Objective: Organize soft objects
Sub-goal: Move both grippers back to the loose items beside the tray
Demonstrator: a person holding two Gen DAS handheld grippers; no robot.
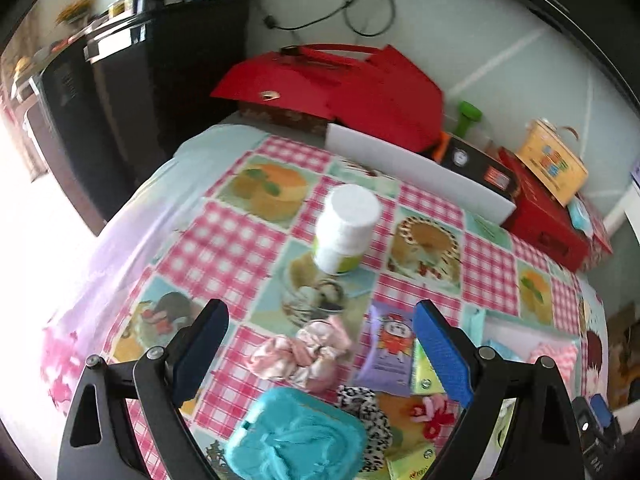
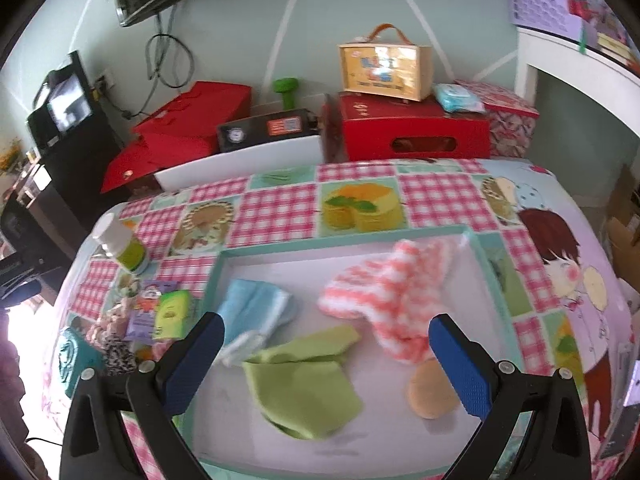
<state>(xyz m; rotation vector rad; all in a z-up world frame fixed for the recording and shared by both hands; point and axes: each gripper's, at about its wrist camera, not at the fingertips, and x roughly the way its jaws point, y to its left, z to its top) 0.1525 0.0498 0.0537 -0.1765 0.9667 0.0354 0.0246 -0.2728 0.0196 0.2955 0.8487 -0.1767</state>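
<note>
Green cloth (image 2: 304, 388), leopard-print scrunchie (image 1: 368, 412)

Left gripper (image 1: 320, 352): jaws spread wide, blue-padded fingers (image 1: 440, 356) on black linkage arms, nothing between them; poised above the table (image 1: 240, 232), angled down toward it. Right gripper (image 2: 326, 354): jaws likewise wide apart, blue pads (image 2: 460, 368) empty, held over the same table nearer its right end, tilted downward, clear of the surface.

The left gripper (image 1: 320, 350) had glossy black angular arms with triangular cut-outs, silver screws at the joints, and blue textured pads (image 1: 440, 354) on both fingers. The right gripper (image 2: 326, 354) looked identical, blue-padded.
</note>
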